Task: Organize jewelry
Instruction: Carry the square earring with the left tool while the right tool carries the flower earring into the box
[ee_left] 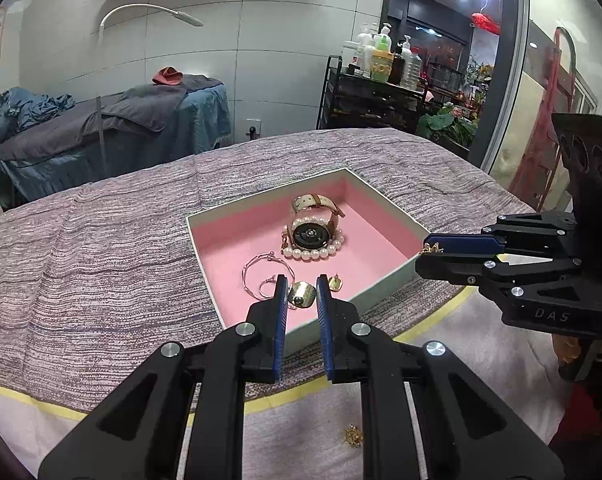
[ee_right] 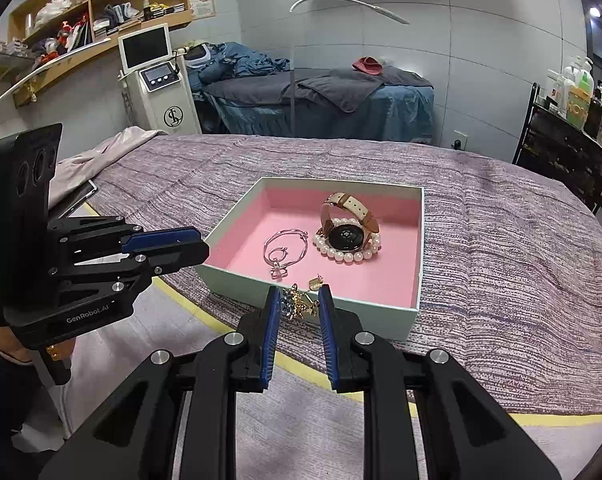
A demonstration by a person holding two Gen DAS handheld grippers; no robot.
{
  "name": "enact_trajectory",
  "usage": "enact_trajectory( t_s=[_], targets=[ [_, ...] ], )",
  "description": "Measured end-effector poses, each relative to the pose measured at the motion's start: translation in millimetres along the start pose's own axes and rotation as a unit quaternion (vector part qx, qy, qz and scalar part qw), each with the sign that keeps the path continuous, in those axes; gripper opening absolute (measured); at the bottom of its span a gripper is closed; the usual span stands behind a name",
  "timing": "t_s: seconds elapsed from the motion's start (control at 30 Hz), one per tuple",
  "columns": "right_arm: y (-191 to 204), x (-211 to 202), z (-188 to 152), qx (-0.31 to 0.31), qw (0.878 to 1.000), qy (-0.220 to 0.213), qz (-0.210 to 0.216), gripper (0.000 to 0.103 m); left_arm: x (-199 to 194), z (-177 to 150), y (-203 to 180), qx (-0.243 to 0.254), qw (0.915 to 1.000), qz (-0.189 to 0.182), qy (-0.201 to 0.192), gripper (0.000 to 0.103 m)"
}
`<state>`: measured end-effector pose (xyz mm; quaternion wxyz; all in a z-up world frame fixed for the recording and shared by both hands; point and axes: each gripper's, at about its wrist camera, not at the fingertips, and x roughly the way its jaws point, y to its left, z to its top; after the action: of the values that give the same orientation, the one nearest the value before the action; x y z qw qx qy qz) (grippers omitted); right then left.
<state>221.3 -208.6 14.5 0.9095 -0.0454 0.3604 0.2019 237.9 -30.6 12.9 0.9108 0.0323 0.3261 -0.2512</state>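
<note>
A white box with pink lining point(ee_left: 381, 280) point(ee_right: 420, 240) sits on the purple striped cloth. In it lie a watch point(ee_left: 311, 236) point(ee_right: 347, 236) ringed by a pearl bracelet point(ee_left: 313, 255) point(ee_right: 345, 257), a thin bangle point(ee_left: 265, 270) point(ee_right: 285, 248), a gold earring point(ee_left: 335, 283) point(ee_right: 315, 282) and a square gold piece point(ee_left: 301, 294). My right gripper point(ee_right: 299, 304) point(ee_left: 423, 254) is shut on a small gold flower piece with blue stones point(ee_right: 295, 305) point(ee_left: 433, 247), just over the box's near wall. My left gripper point(ee_left: 301, 292) point(ee_right: 203, 246) is shut and holds nothing, by the box's near left corner.
Another small gold flower piece point(ee_left: 353, 436) lies on the pale cloth near me, inside the yellow tape line point(ee_left: 441, 320) point(ee_right: 205, 312). A massage bed point(ee_right: 321, 96), a white machine point(ee_right: 157, 80) and a black cart with bottles point(ee_left: 373, 92) stand beyond the table.
</note>
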Motion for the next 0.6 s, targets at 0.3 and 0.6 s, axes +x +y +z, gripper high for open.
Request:
enact_trajectory(
  t_s=[0.3,0.6],
  targets=[
    [-13,29,20,0.002,1.0,0.017,-0.01,0.019,40,16,7,0.004,0.999,-0.006,0.043,0.015],
    [-8,62,34,-0.02,0.998,0.053,-0.012,0.019,83,39,21,-0.008,0.9966,-0.003,0.082,0.015]
  ],
)
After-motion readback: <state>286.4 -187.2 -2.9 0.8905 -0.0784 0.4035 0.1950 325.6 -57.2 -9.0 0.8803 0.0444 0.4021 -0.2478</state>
